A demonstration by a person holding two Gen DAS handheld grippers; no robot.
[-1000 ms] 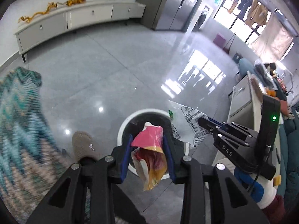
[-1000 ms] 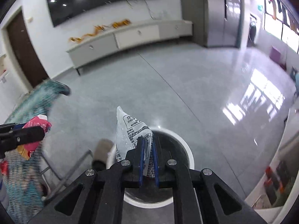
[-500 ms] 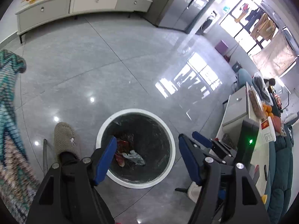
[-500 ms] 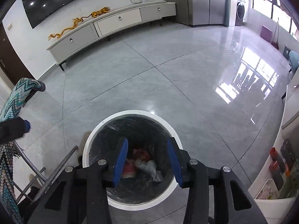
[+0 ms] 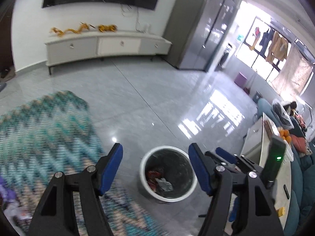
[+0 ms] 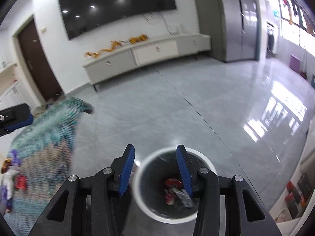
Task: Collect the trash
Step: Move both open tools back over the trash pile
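A white-rimmed round trash bin with a black liner stands on the grey floor below both grippers; it also shows in the right wrist view. Red and clear wrappers lie inside it, seen too in the right wrist view. My left gripper is open and empty above the bin. My right gripper is open and empty above the bin; it shows at the right of the left wrist view. More wrappers lie at the far left.
A teal zigzag cloth hangs on the left, blurred. A white table with oranges and boxes stands at the right. A long white TV cabinet and a wall TV lie across the glossy floor.
A second ago each gripper held a wrapper over the bin; both opened and the wrappers fell in. Since then both grippers have risen and tilted up, away from the bin.
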